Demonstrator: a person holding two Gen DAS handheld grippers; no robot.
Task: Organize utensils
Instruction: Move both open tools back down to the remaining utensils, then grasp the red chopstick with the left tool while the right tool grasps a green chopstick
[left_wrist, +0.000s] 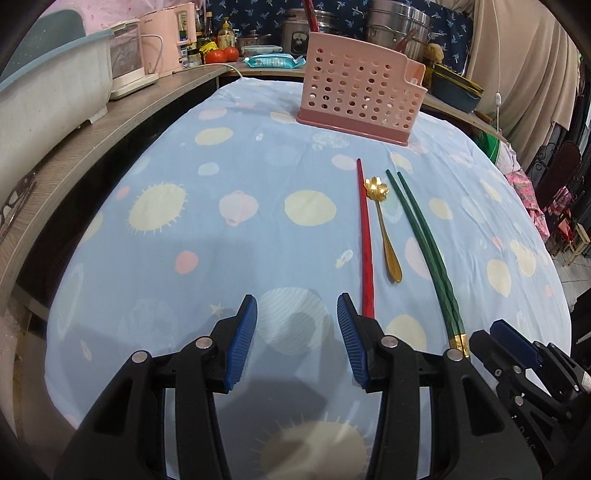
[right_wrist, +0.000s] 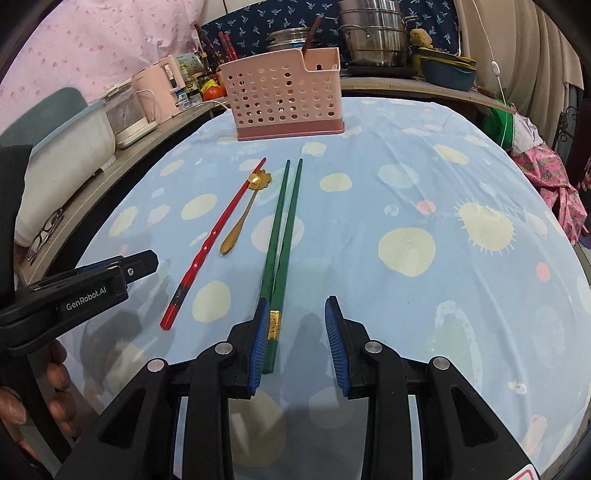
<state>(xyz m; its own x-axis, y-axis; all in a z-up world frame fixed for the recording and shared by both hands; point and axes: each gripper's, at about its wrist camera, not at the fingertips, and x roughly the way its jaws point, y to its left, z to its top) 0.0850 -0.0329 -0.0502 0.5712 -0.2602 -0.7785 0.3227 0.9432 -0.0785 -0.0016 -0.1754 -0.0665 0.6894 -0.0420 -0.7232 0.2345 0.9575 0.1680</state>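
Both tongs, left (left_wrist: 297, 345) and right (right_wrist: 295, 343), jaws apart, empty, over the table's near edge (right_wrist: 480, 332) beside green chopsticks (right_wrist: 282, 236).

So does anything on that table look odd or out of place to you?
Only one red chopstick lies there, with no partner, while the green chopsticks are a pair. The gold spoon lies between them. All sit loose on the cloth, outside the pink holder. Nothing looks spilled or broken.

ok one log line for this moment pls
left gripper open, empty | right gripper open by green chopsticks | red chopstick, gold spoon on cloth | pink holder upright
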